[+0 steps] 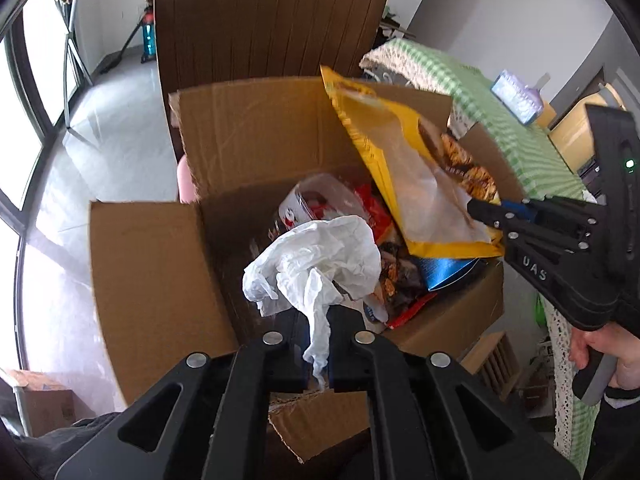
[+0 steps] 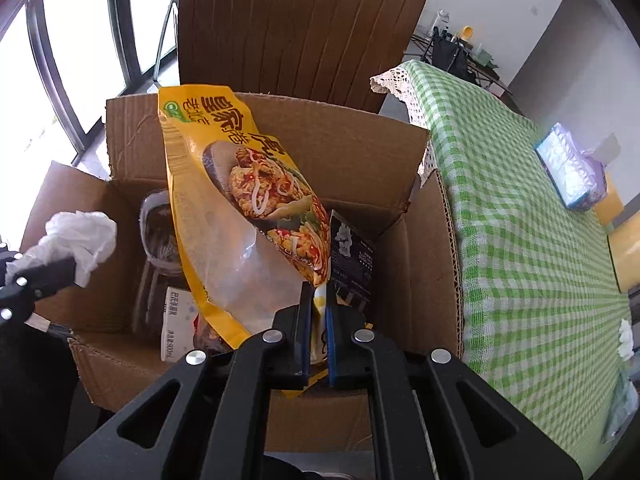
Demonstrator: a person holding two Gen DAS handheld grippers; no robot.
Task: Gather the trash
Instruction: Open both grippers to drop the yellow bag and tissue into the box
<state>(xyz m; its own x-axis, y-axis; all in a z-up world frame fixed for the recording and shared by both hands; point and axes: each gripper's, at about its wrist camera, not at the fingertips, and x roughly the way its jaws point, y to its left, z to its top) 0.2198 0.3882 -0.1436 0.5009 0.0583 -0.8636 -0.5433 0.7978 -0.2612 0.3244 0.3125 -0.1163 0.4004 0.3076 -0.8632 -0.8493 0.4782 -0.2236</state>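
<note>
An open cardboard box [image 1: 152, 280] [image 2: 416, 248] stands below both grippers, with wrappers and a clear plastic container [image 1: 320, 196] inside. My left gripper [image 1: 318, 320] is shut on a crumpled white tissue [image 1: 316, 256] that hangs over the box's near side. In the right wrist view the left gripper [image 2: 60, 270] and its tissue [image 2: 80, 232] enter from the left. My right gripper [image 2: 318, 292] is shut on the lower corner of a large yellow food bag [image 2: 240, 184], which stands up over the box. The left wrist view shows the right gripper [image 1: 476, 206] pinching that bag [image 1: 400, 152] from the right.
A brown slatted chair back [image 1: 260, 20] [image 2: 300, 32] rises behind the box. A table with a green checked cloth [image 1: 500, 100] [image 2: 520, 240] runs along the right, with a tissue pack [image 2: 568, 168] on it. A person's hand [image 1: 612, 352] grips the right tool. Another small box [image 1: 44, 400] sits on the floor.
</note>
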